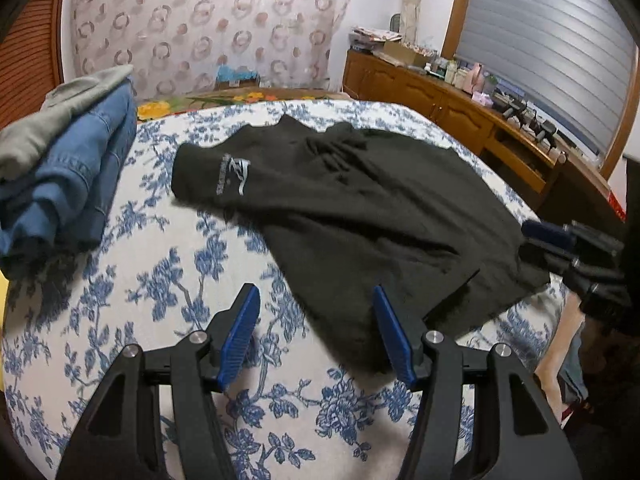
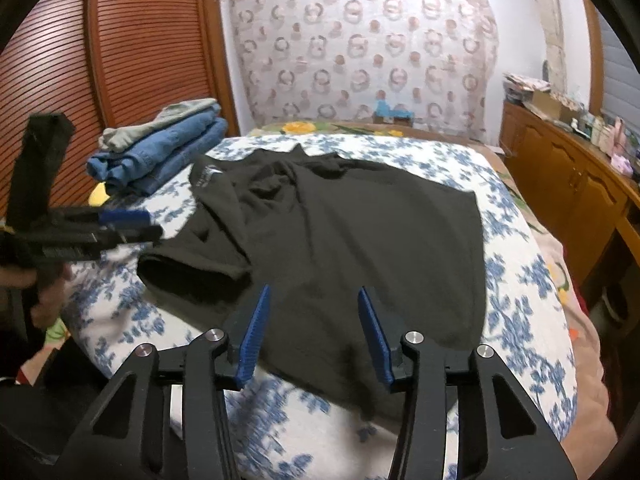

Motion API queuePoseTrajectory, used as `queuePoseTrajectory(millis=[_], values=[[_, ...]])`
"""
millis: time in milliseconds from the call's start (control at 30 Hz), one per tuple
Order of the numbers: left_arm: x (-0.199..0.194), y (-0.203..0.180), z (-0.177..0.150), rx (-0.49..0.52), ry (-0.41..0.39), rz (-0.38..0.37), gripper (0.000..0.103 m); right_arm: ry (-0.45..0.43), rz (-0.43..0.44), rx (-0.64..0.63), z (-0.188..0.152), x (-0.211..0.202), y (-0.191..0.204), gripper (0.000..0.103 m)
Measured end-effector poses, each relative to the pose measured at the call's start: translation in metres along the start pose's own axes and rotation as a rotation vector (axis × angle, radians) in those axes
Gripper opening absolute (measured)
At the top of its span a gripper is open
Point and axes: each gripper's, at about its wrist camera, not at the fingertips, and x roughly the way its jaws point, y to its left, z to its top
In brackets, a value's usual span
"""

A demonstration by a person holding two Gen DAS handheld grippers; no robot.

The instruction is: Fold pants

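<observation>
Left wrist view: left gripper [image 1: 316, 312] and right gripper [image 2: 312, 312] gape empty over black pants [image 1: 360, 208] on bedspread [image 1: 160, 280].

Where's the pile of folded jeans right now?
The folded jeans sit at the bed's far left edge, under a grey garment, left of the black pants and beside the slatted wooden door.

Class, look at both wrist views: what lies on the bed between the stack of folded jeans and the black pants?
Only bare floral bedspread lies between the folded jeans and the black pants; both wrist views show it.
</observation>
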Motion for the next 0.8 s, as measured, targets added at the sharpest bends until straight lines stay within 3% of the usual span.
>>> queuePoseTrajectory(millis=[167,500,800], values=[[0.008,0.0,-0.011,-0.007,0.041,0.015,0.058,0.001,0.035,-0.017,0.013,0.009,0.009,0.042],[0.003,-0.005,-0.021,0.033,-0.013,0.054,0.059,0.065,0.115,-0.051,0.018,0.038,0.029,0.029],[-0.001,0.001,-0.021,0.006,-0.03,0.031,0.059,0.148,0.145,-0.066,0.024,0.072,0.038,0.026]])
